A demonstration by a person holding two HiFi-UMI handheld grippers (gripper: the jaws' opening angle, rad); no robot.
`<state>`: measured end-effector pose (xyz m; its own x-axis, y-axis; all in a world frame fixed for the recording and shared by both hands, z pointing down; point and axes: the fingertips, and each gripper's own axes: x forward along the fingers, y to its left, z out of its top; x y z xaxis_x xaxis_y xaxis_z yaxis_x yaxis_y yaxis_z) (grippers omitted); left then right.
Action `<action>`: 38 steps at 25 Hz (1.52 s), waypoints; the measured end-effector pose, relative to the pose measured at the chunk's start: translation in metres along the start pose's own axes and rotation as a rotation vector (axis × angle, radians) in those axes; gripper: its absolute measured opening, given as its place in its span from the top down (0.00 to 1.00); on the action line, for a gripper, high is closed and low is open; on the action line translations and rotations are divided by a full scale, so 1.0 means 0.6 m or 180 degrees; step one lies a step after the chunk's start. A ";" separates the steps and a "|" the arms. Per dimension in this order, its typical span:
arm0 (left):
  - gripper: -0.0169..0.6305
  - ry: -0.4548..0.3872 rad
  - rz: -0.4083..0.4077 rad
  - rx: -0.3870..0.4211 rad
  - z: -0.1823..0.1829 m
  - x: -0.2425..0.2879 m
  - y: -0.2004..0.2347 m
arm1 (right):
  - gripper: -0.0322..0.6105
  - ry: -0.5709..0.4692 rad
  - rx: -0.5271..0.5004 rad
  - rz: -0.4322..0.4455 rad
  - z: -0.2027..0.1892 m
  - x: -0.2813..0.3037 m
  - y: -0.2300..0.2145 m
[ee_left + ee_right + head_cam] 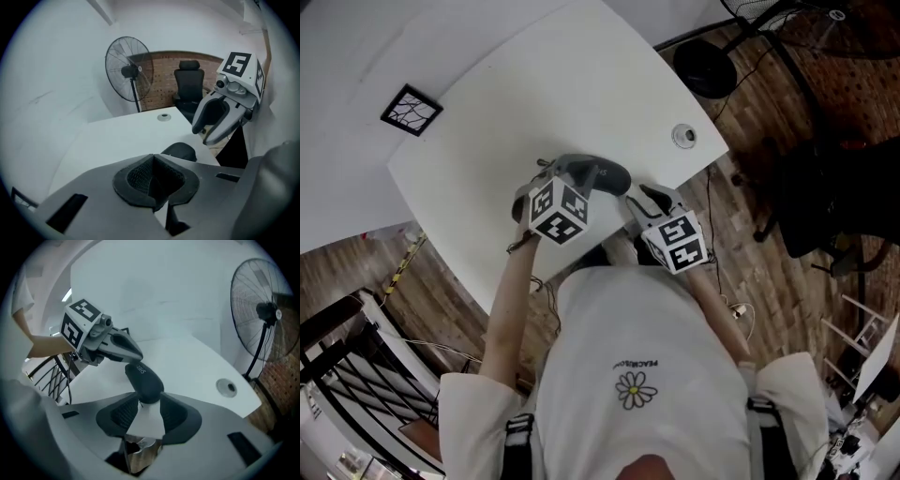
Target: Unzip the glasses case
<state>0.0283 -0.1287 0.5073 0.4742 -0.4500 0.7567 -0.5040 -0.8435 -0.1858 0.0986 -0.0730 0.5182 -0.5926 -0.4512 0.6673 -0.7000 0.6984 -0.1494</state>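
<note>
Right gripper view: right gripper (149, 403) wide, unclamped round the glasses case (143, 378), left gripper (133, 353) pinched closed, so a tug may slide it.

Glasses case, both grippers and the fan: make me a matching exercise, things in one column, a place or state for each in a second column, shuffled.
1. glasses case
2. left gripper
3. right gripper
4. fan

A. fingers apart
B. standing on the floor past the table
C. fingers together
D. dark, lying on the white tabletop

Pairs: 1-D, 2-C, 3-A, 4-B
</note>
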 end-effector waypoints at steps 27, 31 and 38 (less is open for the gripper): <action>0.95 0.0121 -0.0035 -0.0201 0.000 0.053 0.023 | 0.91 0.0198 0.0824 0.0009 -0.035 0.071 0.020; 0.95 0.0124 -0.0035 -0.0207 -0.001 0.053 0.024 | 0.94 0.0180 0.0888 0.0065 -0.035 0.067 0.024; 0.95 0.0089 -0.0005 -0.0211 0.000 0.052 0.021 | 0.94 0.0151 0.1077 0.0138 -0.037 0.073 0.022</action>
<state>0.0366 -0.1530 0.5285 0.4553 -0.4396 0.7743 -0.5503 -0.8225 -0.1434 0.0723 -0.0711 0.5618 -0.6111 -0.3931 0.6871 -0.7718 0.4888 -0.4067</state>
